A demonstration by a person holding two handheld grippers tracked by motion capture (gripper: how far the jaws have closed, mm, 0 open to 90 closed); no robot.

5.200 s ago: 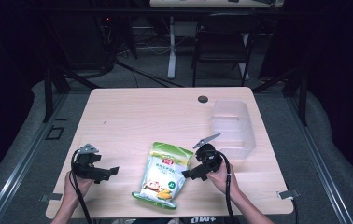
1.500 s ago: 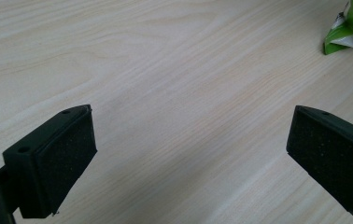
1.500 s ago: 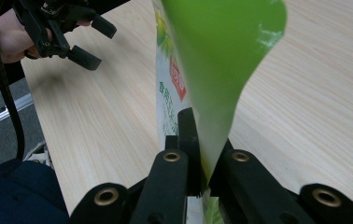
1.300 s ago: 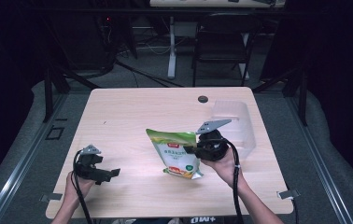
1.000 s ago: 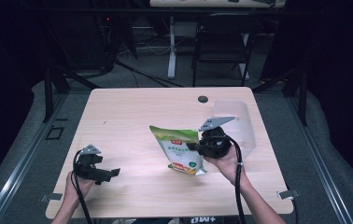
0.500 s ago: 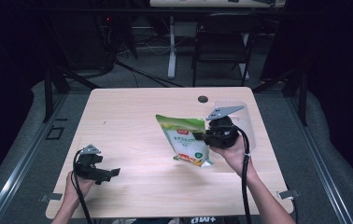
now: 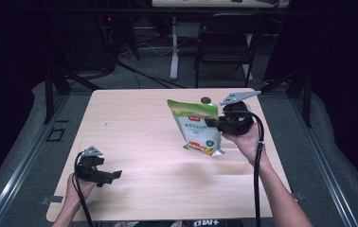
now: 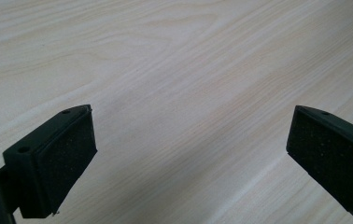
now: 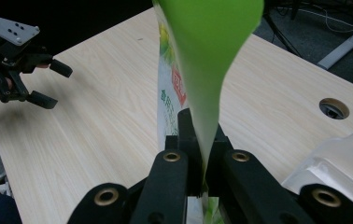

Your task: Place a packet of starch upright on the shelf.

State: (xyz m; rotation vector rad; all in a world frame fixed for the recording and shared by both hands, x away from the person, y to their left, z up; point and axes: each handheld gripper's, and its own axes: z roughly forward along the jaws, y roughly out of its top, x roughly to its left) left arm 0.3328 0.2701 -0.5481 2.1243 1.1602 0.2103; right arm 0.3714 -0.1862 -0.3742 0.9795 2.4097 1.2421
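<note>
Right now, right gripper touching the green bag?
Touching. In the right gripper view the right gripper has its jaws closed on the green bag, pinching its edge.

- light wood desk (image 7: 139,123), grain visible, bare across 9 o'clock half
- round cable hole (image 7: 206,100) in desk at 12 o'clock edge; also seen in right gripper view (image 9: 334,108)
- clear plastic container (image 9: 338,168), corner at 4 o'clock in right gripper view, resting on desk
- dark chair (image 7: 225,47) beyond desk, 12 to 1 o'clock
- white desk leg (image 7: 174,52) on floor behind, 12 o'clock
- cables (image 7: 139,75) on grey floor behind desk, 11 o'clock
</note>
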